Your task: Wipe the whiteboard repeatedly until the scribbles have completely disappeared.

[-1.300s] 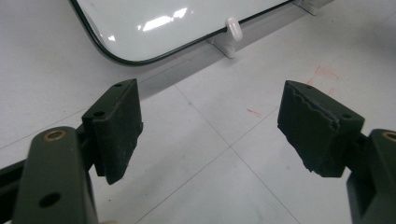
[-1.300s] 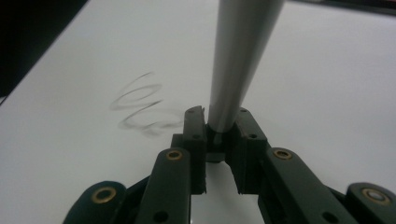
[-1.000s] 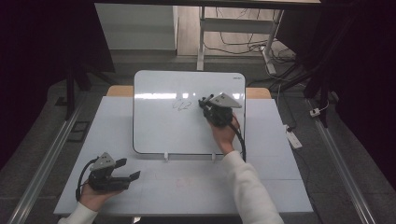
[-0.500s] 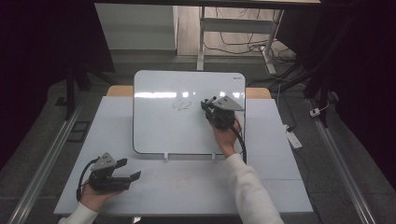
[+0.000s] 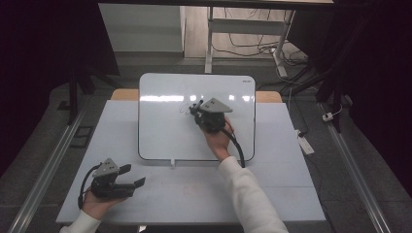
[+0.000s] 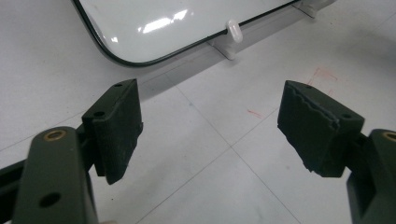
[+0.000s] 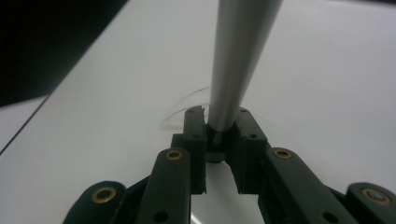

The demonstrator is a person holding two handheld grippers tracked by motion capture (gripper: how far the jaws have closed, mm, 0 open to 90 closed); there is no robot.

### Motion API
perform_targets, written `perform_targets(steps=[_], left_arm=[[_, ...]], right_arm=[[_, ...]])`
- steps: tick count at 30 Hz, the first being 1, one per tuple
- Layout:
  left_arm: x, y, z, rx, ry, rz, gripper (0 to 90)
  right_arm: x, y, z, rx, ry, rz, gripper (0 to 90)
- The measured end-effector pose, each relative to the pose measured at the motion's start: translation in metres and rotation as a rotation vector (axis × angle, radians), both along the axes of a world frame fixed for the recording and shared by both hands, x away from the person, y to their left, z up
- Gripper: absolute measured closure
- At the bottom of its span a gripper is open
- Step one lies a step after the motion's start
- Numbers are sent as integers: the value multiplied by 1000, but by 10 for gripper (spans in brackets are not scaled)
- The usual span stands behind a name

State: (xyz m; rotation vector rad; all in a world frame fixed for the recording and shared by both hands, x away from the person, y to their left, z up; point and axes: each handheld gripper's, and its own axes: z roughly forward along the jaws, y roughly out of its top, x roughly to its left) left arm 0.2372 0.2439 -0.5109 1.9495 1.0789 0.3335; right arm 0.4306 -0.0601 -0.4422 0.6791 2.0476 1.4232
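At 7 o'clock on the surface (image 5: 272,194), the left tool (image 5: 131,183) rests with jaws wide apart, holding nothing. On the whiteboard (image 5: 165,131), the right tool (image 5: 196,110) clamps a grey marker (image 7: 238,60), pointing toward 11 o'clock at faint strokes (image 7: 184,105).

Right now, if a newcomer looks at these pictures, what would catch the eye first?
First, the big whiteboard standing mid-table, with the right gripper over its upper part, jaws shut on a grey pen beside faint scribbles. Next, the left gripper at the table's near left corner, jaws wide open.
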Motion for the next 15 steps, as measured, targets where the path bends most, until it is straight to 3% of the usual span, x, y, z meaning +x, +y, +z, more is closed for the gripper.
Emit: perform_targets(steps=[1,2,5,7,11,12,13,15], left_arm=[[0,0,0,0,0,0,224],[0,0,0,1,2,-1,224],[-1,0,0,2,-2,-1,224],[-2,0,1,-1,-5,-1,224],[0,0,0,-3,2,0,224],[0,0,0,-1,1,-1,224],[0,0,0,0,1,0,224],[-1,0,0,-2,-3,3,224]], right_arm=[[0,0,0,0,0,0,772],[-2,3,-2,-39,-20,22,772],[7,-10,7,34,-10,-63,772],[10,-14,9,47,-6,-80,772],[-4,3,-1,-54,1,30,772],[-5,4,-1,-75,-11,31,772],[-3,2,1,-64,-15,24,772],[7,-8,9,5,-4,-50,772]])
